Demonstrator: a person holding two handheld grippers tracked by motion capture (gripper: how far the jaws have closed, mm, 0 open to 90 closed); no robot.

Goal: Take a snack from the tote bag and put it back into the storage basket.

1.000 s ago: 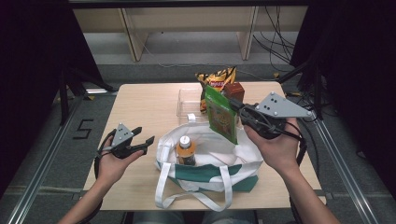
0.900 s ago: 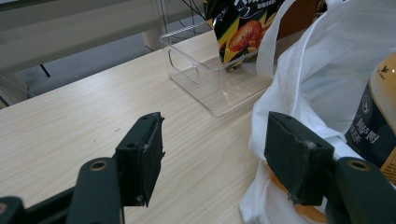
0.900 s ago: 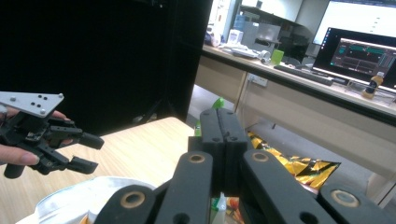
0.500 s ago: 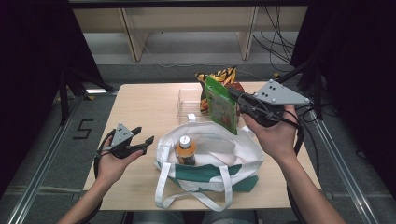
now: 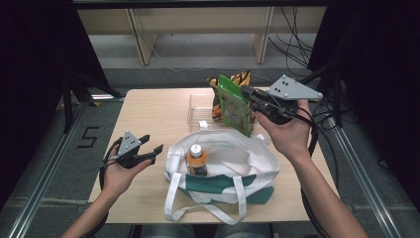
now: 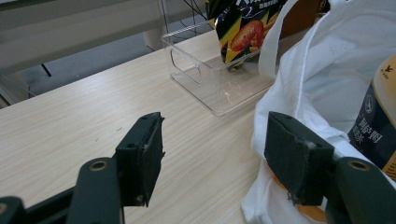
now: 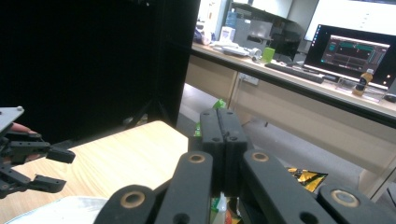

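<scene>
My right gripper point(image 5: 247, 94) is shut on the top edge of a green snack pouch point(image 5: 234, 106), which hangs above the far rim of the white tote bag point(image 5: 223, 148). In the right gripper view the jaws point(image 7: 219, 135) press together with a sliver of the green pouch point(image 7: 218, 104) past their tips. A bottle with an orange cap point(image 5: 197, 158) stands inside the tote. My left gripper point(image 5: 150, 147) rests open on the table left of the tote. Its pads point(image 6: 140, 163) hold nothing, with the tote's cloth point(image 6: 317, 70) and the bottle point(image 6: 378, 121) close by.
A clear plastic box point(image 5: 200, 106) sits behind the tote, with an orange-and-black chip bag point(image 5: 233, 82) at its right end. The same box point(image 6: 210, 79) and chip bag point(image 6: 243, 28) lie ahead of my left gripper. A desk with a monitor point(image 7: 355, 46) stands beyond the table.
My right gripper has carried the green pouch a little up and away from me, toward the clear box. The left gripper has stayed put.
</scene>
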